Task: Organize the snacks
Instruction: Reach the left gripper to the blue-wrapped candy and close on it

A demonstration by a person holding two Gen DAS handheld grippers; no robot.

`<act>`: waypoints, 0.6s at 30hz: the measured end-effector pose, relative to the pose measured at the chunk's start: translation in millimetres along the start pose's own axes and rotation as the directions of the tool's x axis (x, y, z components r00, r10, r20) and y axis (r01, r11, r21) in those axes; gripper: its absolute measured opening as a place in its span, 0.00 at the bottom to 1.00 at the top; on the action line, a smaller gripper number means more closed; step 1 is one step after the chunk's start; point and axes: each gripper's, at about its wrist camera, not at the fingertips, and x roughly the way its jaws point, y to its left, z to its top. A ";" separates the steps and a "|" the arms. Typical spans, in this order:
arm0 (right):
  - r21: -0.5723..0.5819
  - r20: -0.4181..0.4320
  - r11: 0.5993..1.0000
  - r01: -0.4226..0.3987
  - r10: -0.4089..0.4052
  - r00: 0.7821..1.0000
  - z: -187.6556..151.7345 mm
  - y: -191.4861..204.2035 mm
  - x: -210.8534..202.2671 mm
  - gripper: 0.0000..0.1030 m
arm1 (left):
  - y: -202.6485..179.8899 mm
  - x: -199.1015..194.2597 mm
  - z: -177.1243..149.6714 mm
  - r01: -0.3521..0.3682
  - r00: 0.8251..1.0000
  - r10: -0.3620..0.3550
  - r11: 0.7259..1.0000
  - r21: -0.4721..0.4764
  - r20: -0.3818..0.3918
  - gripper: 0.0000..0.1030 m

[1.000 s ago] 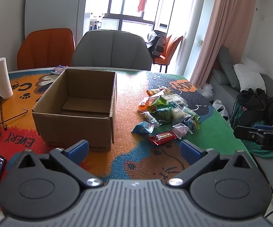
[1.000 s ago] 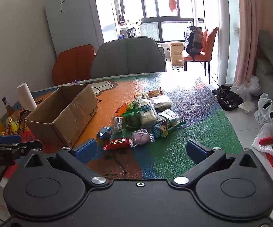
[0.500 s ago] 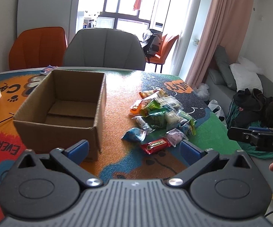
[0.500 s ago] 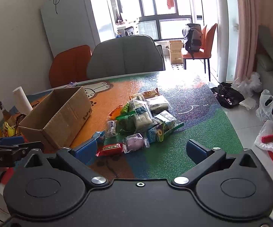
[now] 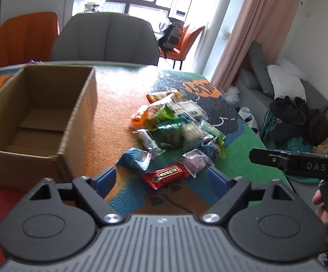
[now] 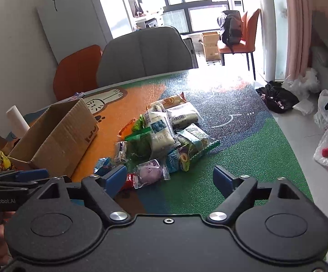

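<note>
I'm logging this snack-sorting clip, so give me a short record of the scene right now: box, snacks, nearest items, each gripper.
box: open cardboard box, nothing seen inside, left of the snacks
snacks: loose pile on the table, none boxed
nearest items: red bar, purple pack, blue pack
left gripper: jaws closing, red bar ahead between them, not gripped
right gripper: jaws closing, nothing gripped
</note>
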 end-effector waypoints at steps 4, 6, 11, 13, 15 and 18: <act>0.021 -0.015 1.000 -0.015 0.015 1.000 3.2 -6.9 10.0 0.76 | 6.0 15.9 4.1 0.012 1.000 -0.013 0.999 -0.038 -0.024 0.69; 0.028 -0.021 0.999 -0.020 0.020 1.000 4.8 -8.7 14.3 0.76 | 8.2 22.7 8.1 0.000 1.000 -0.001 0.999 -0.047 -0.023 0.68; 0.032 -0.042 0.999 -0.021 0.022 0.999 8.4 -12.4 29.2 0.71 | 11.3 38.6 18.3 -0.040 0.999 0.038 0.998 -0.046 -0.027 0.68; 0.036 -0.054 0.999 -0.023 0.025 0.998 9.6 -13.4 36.5 0.70 | 11.7 46.5 20.4 -0.056 0.998 0.055 0.997 -0.044 -0.033 0.68; 0.037 -0.065 0.999 -0.022 0.025 0.998 11.4 -14.4 43.5 0.70 | 10.5 54.0 21.7 -0.076 0.997 0.075 0.997 -0.034 -0.035 0.67; 0.037 -0.084 0.999 -0.013 0.016 0.996 14.4 -15.8 55.7 0.69 | 10.7 65.2 22.6 -0.100 0.994 0.098 0.995 -0.027 -0.049 0.66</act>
